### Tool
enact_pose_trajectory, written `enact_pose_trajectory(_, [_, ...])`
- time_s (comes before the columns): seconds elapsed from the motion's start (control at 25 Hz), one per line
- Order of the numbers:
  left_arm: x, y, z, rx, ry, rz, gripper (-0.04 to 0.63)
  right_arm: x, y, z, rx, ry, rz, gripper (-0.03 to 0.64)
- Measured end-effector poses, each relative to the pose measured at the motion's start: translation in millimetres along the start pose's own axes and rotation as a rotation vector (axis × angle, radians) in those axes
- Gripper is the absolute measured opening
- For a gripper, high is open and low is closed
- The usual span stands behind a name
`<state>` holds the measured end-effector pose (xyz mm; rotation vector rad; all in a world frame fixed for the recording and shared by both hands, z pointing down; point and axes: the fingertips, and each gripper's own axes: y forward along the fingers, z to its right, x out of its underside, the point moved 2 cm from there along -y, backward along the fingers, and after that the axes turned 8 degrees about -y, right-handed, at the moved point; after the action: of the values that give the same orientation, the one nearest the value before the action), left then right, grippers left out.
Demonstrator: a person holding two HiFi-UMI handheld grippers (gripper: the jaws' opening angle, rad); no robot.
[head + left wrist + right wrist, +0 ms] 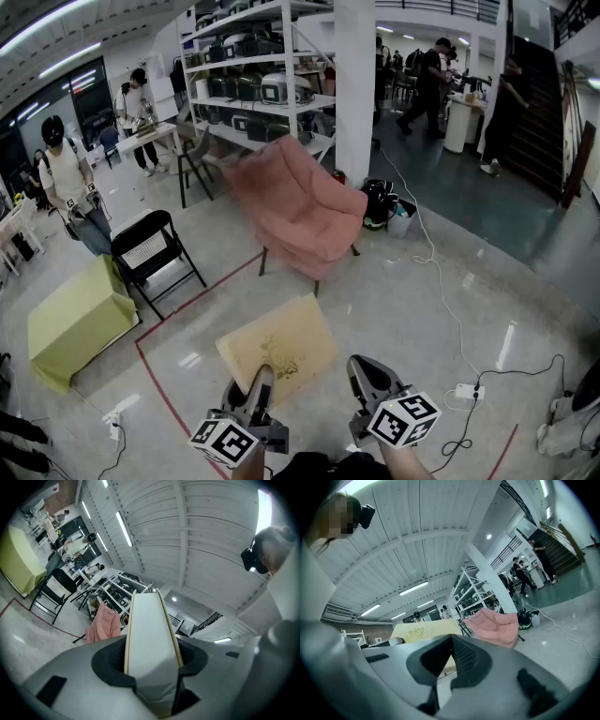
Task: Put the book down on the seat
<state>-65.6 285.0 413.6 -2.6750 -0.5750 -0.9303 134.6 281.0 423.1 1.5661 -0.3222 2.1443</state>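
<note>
A tan-covered book [278, 345] with a faint drawing on it hangs flat in front of me, above the floor. My left gripper [260, 378] is shut on its near edge; in the left gripper view the white page edge of the book [151, 634] fills the gap between the jaws of the left gripper [152, 657]. My right gripper [367, 368] is beside the book's right side, apart from it, shut and holding nothing. In the right gripper view the book [424, 631] shows beyond the right gripper [451, 643]. The pink armchair [302, 212] stands ahead, its seat bare.
A black folding chair [150, 249] and a yellow-green covered table [75, 321] stand to the left. Behind the armchair are a shelf rack [262, 84] and a white pillar [354, 84]. A cable and power strip [466, 391] lie right. Red tape [159, 380] marks the floor. People stand far off.
</note>
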Motion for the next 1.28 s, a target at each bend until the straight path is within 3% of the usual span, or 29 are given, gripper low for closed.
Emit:
enact_pose_trajectory(0.52, [-22.9,-10.3,-37.0,-0.002,-0.031,-0.031,0.23,18.4,30.9,-30.0,0.048,0.004,-0.006,0.012])
enact_pose_trajectory(0.76, [-32.8,-8.0,-55.5,-0.017,-0.021,-0.045,0.23,17.0,46.3,-33.0,0.043,0.03,0.067,0.012])
enact_pose_trajectory(0.96, [-36.8,16.4,-72.4,-0.047,-0.039,-0.059,0.23,17.9,81.1,-29.0,0.011,0.007,0.036,0.012])
enact_pose_trajectory(1.28, [-67.2,87.3,-98.0,-0.075,-0.041,-0.045,0.23,-0.3,157.2,15.8,0.055,0.011,-0.029,0.012])
